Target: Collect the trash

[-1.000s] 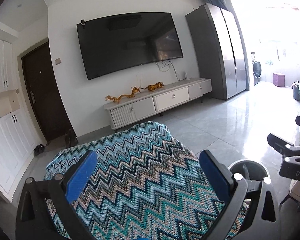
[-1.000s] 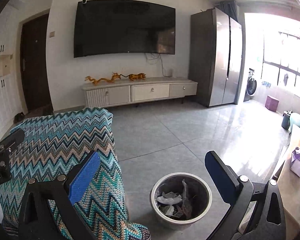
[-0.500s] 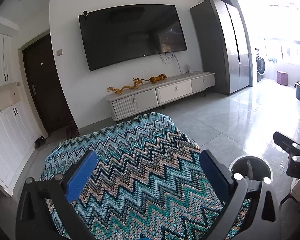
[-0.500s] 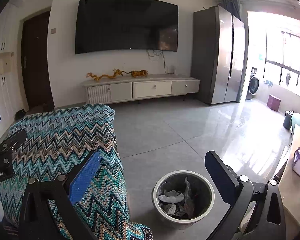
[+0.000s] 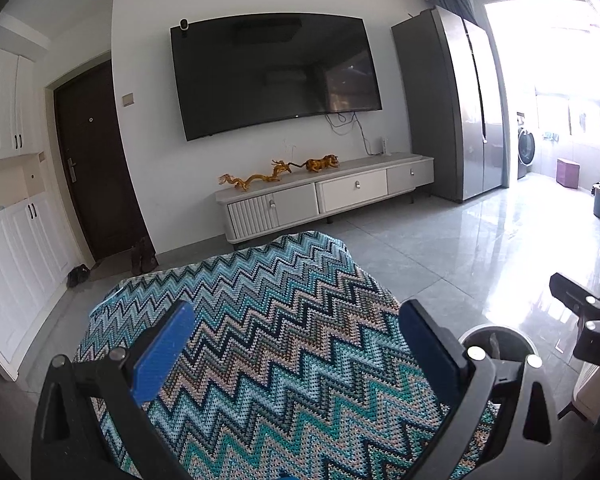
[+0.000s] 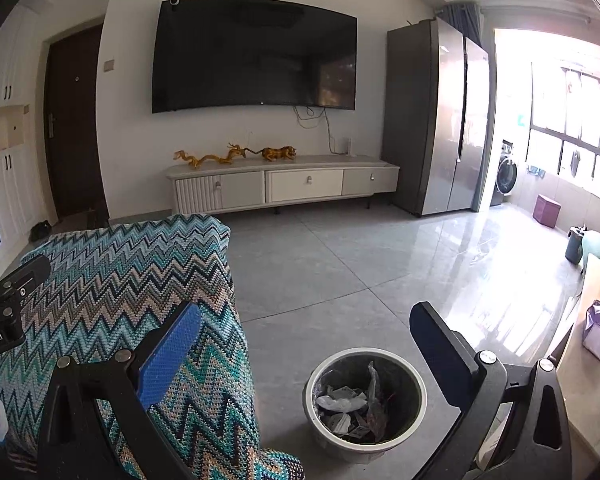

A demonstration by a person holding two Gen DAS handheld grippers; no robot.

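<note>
Bin (image 6: 364, 396) beside the blanket (image 6: 140, 280) edge; both grippers' fingers (image 6: 168, 352) spread, gripping nothing

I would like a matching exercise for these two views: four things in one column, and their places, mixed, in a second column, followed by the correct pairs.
Things
1. trash bin
2. golden dragon figurine
3. zigzag blanket
4. purple stool

Places
A. on the TV cabinet
B. on the floor by the bright window, at the far right
C. on the floor between the blanket and the right gripper's right finger
D. draped over the furniture under the left gripper

Pairs: 1-C, 2-A, 3-D, 4-B
</note>
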